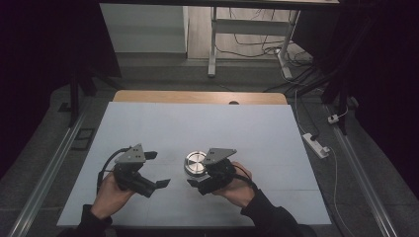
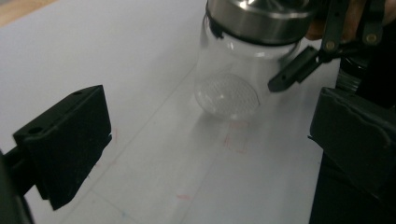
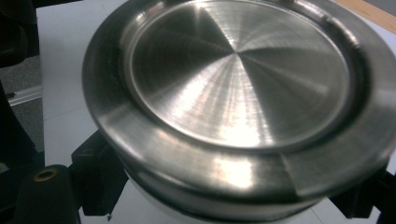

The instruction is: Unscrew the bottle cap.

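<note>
In the right gripper view the brushed steel lid (image 3: 238, 79) sits so close to the camera that its right edge is cut off by the frame, and the glass body below it is almost wholly hidden; just a pale strip of it shows under the lid's rim. That gripper's own jaws are mostly covered by the lid, with black parts peeping out at the lower left and lower right, pressed against the jar on either side. In the left gripper view the top of the glass jar (image 2: 233, 79) runs off the upper edge, so the lid shows there as a steel band alone, and the patterned jar bottom is blurred through the glass.

In the high view the jar (image 1: 194, 164) stands near the middle of the white table (image 1: 197, 123), toward the person's side, and the right gripper (image 1: 200, 178) is closed around it, pinching its body just under the lid; the person's right hand wraps the gripper from behind. The left gripper (image 1: 157, 169) hangs to the left of the jar, apart from it, its jaws spread wide with nothing between them. In its own view the two black jaws stand far apart at the frame's sides, bare tabletop between them, and the jar lies beyond
</note>
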